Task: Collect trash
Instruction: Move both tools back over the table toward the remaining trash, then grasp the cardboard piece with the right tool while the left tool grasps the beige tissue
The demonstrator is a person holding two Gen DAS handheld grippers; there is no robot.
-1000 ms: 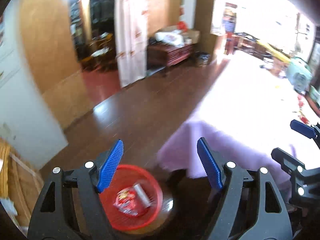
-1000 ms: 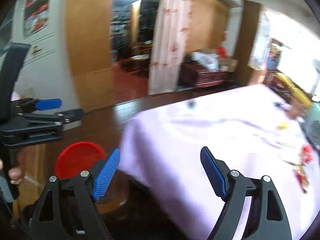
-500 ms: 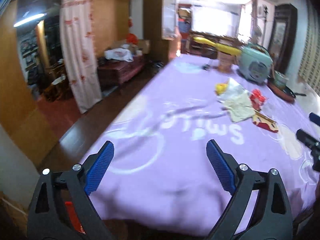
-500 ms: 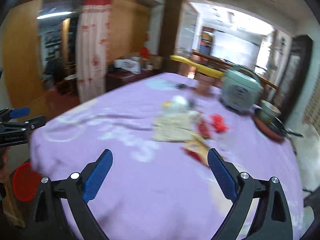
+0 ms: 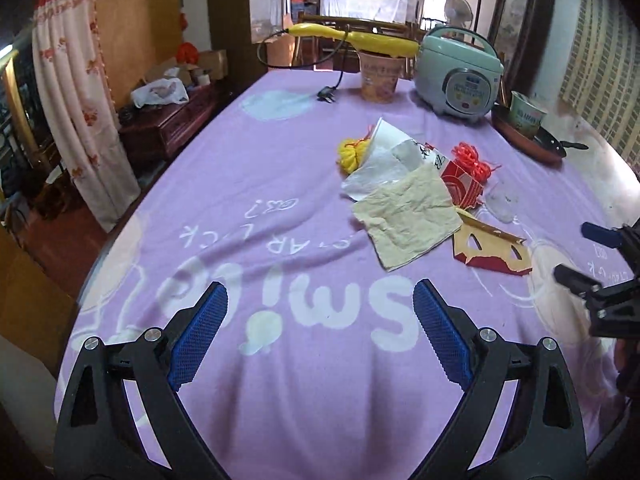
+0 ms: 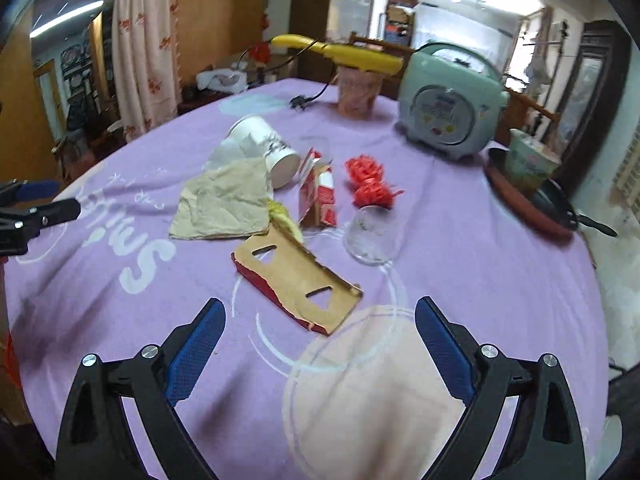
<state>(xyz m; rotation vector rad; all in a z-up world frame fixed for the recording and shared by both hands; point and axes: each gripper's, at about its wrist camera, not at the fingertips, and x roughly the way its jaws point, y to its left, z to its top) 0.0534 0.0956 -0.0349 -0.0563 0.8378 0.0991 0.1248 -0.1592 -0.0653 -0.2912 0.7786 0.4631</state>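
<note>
Overhead, left tongs [image 5: 318,330] and right tongs [image 6: 318,346] wide apart, empty, above scattered trash [image 6: 296,280].

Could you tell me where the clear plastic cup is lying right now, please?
In the right wrist view the clear plastic cup lies on its side on the purple tablecloth, just below the red string bundle and right of the torn cardboard piece.

Purple tablecloth [image 5: 280,168]: large white lettering "Smile" is printed near the 6 o'clock edge, read upside down in the left wrist view; smaller white letters toward 12 o'clock are only partly legible. Rice cooker [image 5: 460,76] panel and cup labels: print too small to be read.
</note>
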